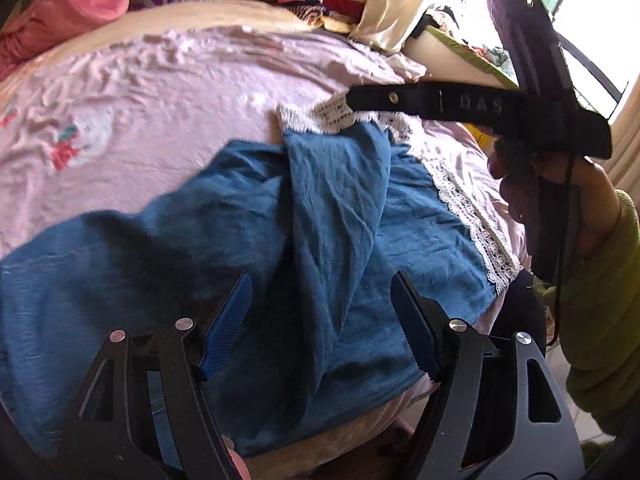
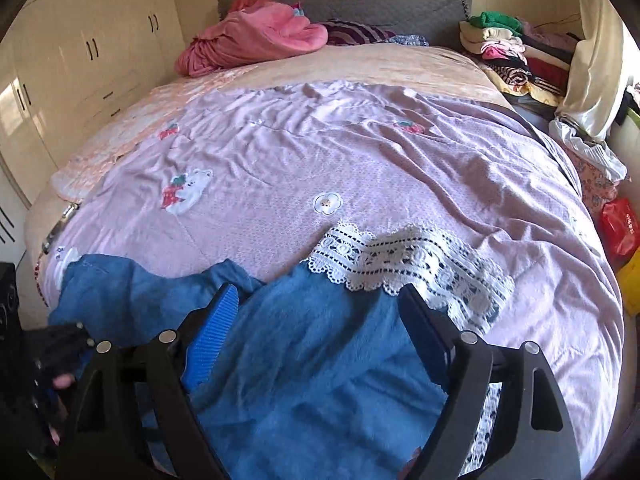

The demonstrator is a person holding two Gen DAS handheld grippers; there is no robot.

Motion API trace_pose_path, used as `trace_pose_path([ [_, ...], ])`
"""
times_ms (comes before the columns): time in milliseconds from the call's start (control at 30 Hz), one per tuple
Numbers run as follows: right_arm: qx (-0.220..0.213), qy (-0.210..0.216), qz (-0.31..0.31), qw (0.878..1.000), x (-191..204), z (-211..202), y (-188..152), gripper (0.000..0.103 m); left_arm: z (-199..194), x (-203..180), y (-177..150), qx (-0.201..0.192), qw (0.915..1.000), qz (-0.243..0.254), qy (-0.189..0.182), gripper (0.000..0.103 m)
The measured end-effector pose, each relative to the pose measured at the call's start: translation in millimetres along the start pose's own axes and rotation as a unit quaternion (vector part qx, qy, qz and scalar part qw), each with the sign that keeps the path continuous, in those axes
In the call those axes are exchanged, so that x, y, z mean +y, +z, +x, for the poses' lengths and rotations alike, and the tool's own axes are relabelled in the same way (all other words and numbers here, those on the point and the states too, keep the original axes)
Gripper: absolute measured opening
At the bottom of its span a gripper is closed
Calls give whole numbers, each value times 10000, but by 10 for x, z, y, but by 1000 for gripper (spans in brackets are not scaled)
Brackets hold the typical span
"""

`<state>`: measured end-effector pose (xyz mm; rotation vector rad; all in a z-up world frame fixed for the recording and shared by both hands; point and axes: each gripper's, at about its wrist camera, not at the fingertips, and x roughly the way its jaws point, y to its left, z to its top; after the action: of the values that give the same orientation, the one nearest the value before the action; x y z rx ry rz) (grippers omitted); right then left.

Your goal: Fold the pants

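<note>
**Pants spread on the bed, both grippers open above them**

We see the blue pants (image 2: 304, 364) lying crumpled on the near part of the bed (image 2: 360, 168), on its lilac cover. A fold of the pants runs up the middle in the left wrist view, and their white lace trim (image 2: 412, 264) lies at the far edge of the pants, towards the headboard.

Our left gripper (image 1: 320, 320) hangs over the pants with its fingers (image 1: 228, 320) apart; cloth shows below the gap, but the pads do not press on it. Our right gripper (image 2: 316, 340) is likewise over the pants, near the lace trim, its fingers (image 2: 212, 336) wide apart and clamped on nothing. In the left wrist view we also see the right gripper at the far right of the pants, held by a hand (image 1: 532, 200) in a green sleeve (image 1: 600, 312).

A pink blanket (image 2: 256, 36) lies beyond the pants by the headboard, and stacked clothes (image 2: 508, 48) sit past the bed's far right corner.
</note>
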<state>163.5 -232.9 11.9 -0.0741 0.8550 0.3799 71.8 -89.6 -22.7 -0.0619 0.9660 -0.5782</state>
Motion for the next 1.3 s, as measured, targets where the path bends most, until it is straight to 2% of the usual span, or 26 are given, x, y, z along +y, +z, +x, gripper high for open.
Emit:
trace_pose_path([
  [100, 118, -12, -36, 9999, -3, 117, 47, 81, 141, 34, 15, 133, 9997, -171, -145, 64],
  [133, 154, -19, -32, 9999, -7, 154, 61, 82, 190, 61, 23, 194, 9991, -296, -239, 61],
  [167, 201, -26, -21, 9998, -10, 199, 76, 82, 232, 86, 34, 251, 9981, -442, -357, 52],
  [200, 260, -22, -23, 9997, -16, 262, 97, 81, 277, 109, 41, 290, 9970, -571, -443, 48],
  [267, 333, -65, -40, 9994, -18, 352, 129, 81, 324, 114, 47, 293, 9966, -623, -462, 29],
  [433, 602, -168, -13, 9980, -33, 692, 256, 81, 403, 114, 72, 309, 9956, -645, -604, 10],
  [700, 1025, -461, 153, 9935, -88, 1153, 396, 80, 429, -34, 23, 314, 9966, -294, -698, 9],
  [733, 1083, -497, 147, 9928, -96, 1209, 411, 77, 429, -42, 21, 309, 9967, -277, -702, 9],
  [767, 1126, -512, 160, 9922, -108, 1253, 421, 64, 429, -50, 24, 308, 9967, -269, -703, 9],
  [900, 1156, -530, 16, 9919, -155, 1355, 442, 41, 423, -68, 47, 296, 9966, -277, -720, 9],
  [967, 1094, -406, -2, 9932, -187, 1324, 446, 17, 398, -47, 50, 289, 9968, -279, -695, 9],
  [1167, 463, 187, 467, 9977, -388, 813, 401, 12, 403, 24, 104, 237, 9971, -335, -641, 9],
  [1300, -137, 404, 832, 9956, -556, 189, 300, 10, 363, 42, 132, 172, 9974, -332, -621, 9],
])
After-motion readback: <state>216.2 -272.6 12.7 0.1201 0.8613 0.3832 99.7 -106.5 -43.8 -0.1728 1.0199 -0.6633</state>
